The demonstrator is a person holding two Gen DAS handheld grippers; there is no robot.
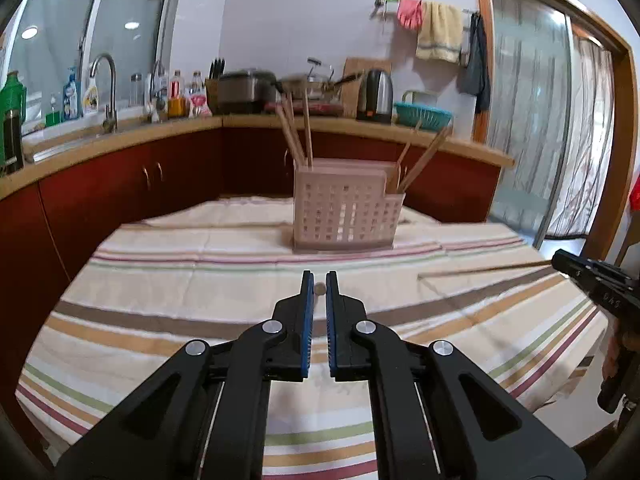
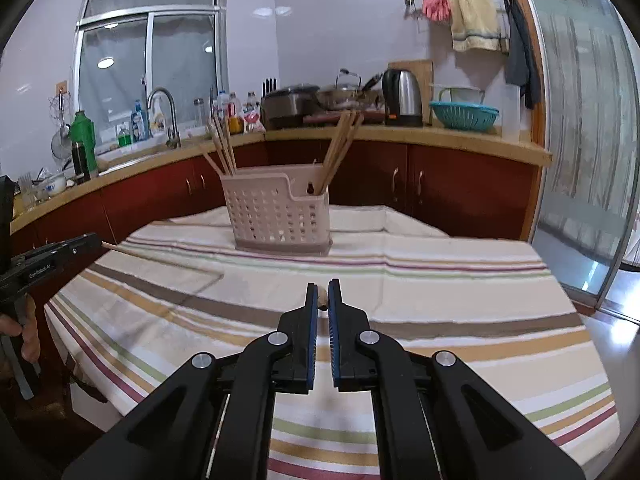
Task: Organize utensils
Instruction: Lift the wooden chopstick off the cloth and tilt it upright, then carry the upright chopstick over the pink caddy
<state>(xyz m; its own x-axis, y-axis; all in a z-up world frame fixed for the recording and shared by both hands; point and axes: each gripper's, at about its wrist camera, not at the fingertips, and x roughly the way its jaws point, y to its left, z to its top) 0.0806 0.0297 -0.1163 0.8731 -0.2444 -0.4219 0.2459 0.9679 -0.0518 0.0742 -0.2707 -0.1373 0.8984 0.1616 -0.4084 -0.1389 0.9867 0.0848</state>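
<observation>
Both hand-held grippers, left (image 1: 319, 280) and right (image 2: 322, 288), each pinch one chopstick (image 1: 484, 269) above the striped cloth (image 1: 200, 280)

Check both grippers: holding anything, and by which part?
Each holds one chopstick by its end. The left gripper pinches a chopstick end-on; so does the right gripper, with its chopstick sticking out over the striped cloth.

We see a kitchen: white walls, red-brown cabinets (image 2: 460, 184) under a tan L-shaped countertop (image 2: 400, 136), a sliding window (image 2: 152, 68) above the faucet (image 2: 162, 114), a wood-framed glass door (image 1: 532, 92) at right, and a striped tablecloth (image 2: 400, 280) covering the table.
</observation>
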